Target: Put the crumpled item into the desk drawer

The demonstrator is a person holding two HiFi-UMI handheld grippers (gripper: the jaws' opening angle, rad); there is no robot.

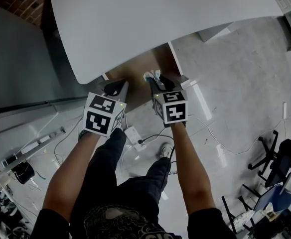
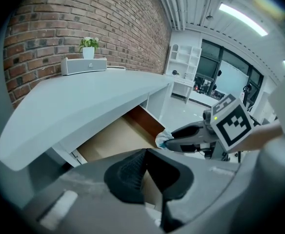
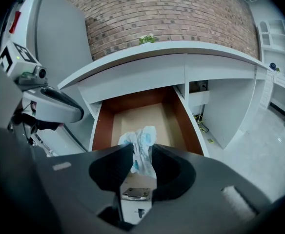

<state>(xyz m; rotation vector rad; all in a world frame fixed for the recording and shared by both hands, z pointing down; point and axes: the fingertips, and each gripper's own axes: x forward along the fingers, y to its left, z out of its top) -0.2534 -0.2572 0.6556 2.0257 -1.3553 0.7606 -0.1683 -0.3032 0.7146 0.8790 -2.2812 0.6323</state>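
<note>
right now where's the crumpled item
In the right gripper view the crumpled item is pinched in the right gripper, over the front of the open drawer.

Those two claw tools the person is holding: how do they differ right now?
The right gripper pinches a crumpled white-and-blue wad; the left gripper holds nothing, jaws together. The right one is over the open drawer's front; the left is by its left corner. Both slant downward and carry marker cubes.
</note>
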